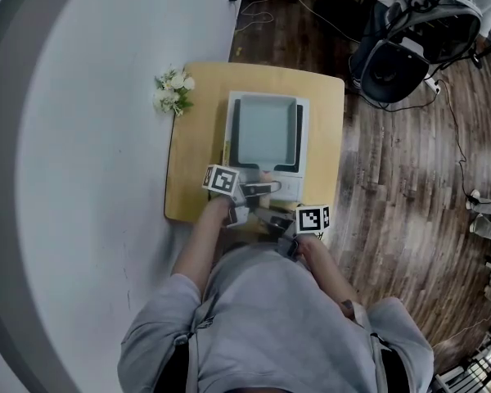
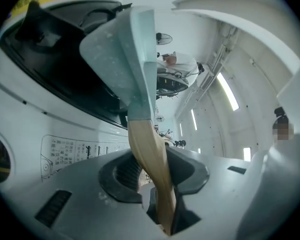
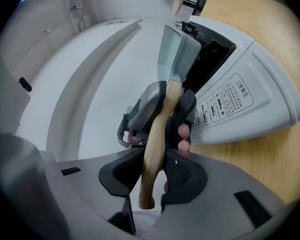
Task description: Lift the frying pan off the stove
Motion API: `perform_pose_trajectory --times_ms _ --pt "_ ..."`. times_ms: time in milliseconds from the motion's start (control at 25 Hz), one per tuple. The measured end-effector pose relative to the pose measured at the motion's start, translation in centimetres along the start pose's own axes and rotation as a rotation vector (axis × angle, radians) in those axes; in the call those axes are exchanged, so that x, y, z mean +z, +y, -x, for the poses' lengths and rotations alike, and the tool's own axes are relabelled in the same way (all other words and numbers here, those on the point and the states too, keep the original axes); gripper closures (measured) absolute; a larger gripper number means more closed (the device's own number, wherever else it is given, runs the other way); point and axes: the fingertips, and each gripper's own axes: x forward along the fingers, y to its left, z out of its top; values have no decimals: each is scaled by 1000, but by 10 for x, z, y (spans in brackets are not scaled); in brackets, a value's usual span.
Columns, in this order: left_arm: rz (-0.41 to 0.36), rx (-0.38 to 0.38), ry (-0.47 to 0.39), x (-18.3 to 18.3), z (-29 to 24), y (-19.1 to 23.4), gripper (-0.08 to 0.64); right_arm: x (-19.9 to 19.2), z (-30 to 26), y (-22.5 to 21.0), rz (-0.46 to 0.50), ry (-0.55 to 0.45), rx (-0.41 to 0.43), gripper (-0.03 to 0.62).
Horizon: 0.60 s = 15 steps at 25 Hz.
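Tabletop (image 1: 192, 137): left gripper (image 2: 157, 176), right gripper (image 3: 152, 176) clamp pan handle (image 3: 159, 129).

Sq. grey pan (image 1: 264, 129) prob. on stove (image 1: 290, 189)

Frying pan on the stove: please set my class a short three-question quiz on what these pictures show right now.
1. True or false: the left gripper and the right gripper are both shut on the wooden handle.
2. Which gripper holds the handle nearer the pan? A) left B) right
3. Fill in: the flowers lie on the ___.
Key: 1 true; 2 A; 3 table.
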Motion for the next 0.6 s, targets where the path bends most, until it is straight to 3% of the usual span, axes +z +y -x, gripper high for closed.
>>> perform_pose_trajectory --times_ms 400,600 --pt "-57 40 -7 -10 2 -8 436 -9 6 7 58 -8 14 483" --pt "-130 72 -6 -25 3 -21 439 -27 11 15 108 6 17 483"
